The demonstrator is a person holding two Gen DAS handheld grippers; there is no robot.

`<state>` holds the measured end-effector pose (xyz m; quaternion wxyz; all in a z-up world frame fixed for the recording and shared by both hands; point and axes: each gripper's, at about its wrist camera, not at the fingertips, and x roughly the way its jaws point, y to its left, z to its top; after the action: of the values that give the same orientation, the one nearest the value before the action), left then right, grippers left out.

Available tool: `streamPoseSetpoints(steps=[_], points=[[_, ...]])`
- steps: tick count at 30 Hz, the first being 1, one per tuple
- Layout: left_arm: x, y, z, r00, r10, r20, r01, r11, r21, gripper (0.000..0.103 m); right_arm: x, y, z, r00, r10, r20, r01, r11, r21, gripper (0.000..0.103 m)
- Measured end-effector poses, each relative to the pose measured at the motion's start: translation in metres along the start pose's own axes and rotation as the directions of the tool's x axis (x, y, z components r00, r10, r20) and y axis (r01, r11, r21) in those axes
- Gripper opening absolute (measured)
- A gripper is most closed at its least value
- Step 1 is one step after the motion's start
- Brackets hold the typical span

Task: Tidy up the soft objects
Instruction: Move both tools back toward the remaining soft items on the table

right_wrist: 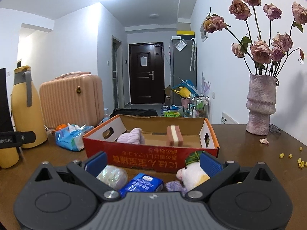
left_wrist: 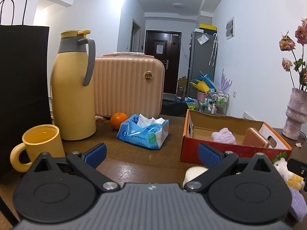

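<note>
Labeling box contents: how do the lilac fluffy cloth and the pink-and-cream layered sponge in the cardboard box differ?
The lilac fluffy cloth is a slumped, ribbed heap; the pink-and-cream layered sponge is a crisp rectangular block standing on edge. The cloth is one colour, the sponge has a cream band between pink layers. The cloth sits left in the cardboard box, the sponge right. Both rest inside the box, untouched by either gripper.
</note>
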<state>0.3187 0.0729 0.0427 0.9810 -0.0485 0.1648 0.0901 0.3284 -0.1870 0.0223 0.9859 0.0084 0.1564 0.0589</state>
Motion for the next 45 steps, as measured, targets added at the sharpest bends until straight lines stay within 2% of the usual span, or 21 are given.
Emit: streamPoseSetpoints(steps=[28, 35, 45], points=[[-0.063, 0.013, -0.064, 0.999, 0.019, -0.028, -0.016, 0.993, 0.113, 0.103, -0.048, 0.014, -0.043, 0.999, 0.037, -0.032, -0.037, 0.999, 0.002, 0.103], [-0.076, 0.034, -0.070, 0.998, 0.011, -0.055, -0.007, 0.998, 0.065, 0.103, -0.063, 0.025, -0.051, 0.998, 0.055, -0.036, -0.055, 0.998, -0.016, 0.103], [-0.089, 0.051, -0.084, 0.997, 0.019, -0.075, -0.011, 0.993, 0.113, 0.103, -0.073, 0.057, -0.064, 0.986, 0.112, -0.122, -0.117, 0.992, -0.043, 0.103]])
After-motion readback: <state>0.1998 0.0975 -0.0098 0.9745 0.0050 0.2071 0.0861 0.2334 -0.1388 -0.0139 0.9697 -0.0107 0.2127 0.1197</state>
